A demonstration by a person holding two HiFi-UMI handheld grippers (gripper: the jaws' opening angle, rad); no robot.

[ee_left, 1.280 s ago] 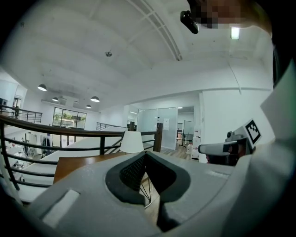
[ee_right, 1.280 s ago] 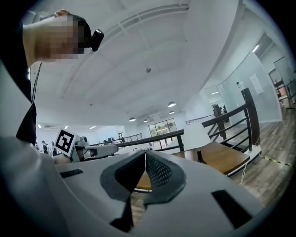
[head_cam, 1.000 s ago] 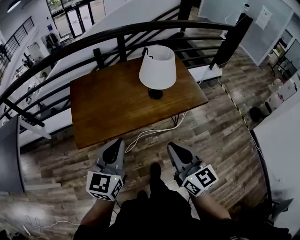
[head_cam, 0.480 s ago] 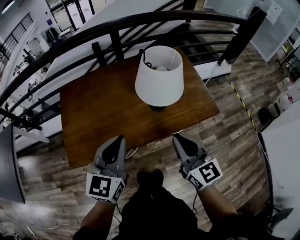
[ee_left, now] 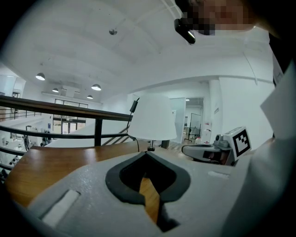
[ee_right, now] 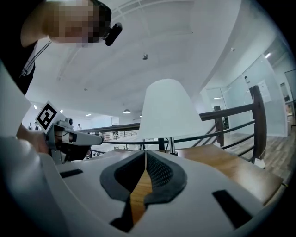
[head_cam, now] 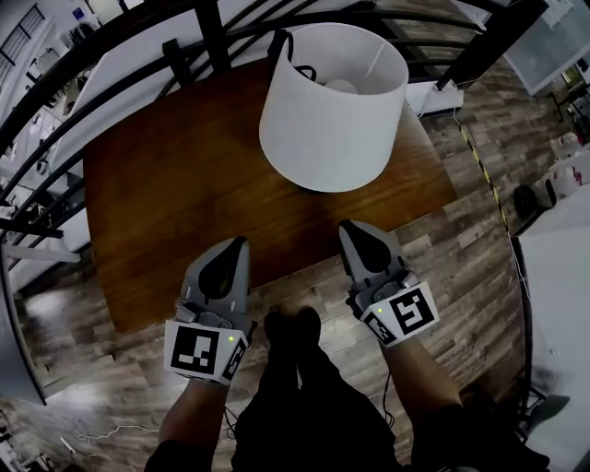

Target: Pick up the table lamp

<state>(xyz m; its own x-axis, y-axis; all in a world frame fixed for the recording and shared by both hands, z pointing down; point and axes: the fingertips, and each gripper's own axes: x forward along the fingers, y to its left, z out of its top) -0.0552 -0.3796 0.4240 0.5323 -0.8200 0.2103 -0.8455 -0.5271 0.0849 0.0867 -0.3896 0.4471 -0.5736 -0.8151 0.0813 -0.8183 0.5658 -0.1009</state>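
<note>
Over the table's near edge: left tongs and right tongs both closed, nothing in them. They sit side by side, about level, noses toward the lamp and well short of it. Lamp stands upright at the far side by the rail. My read: closed for the approach, one per side to flank it. Head view gives only the shade from above. Gripper views show the stem beneath it.
</note>
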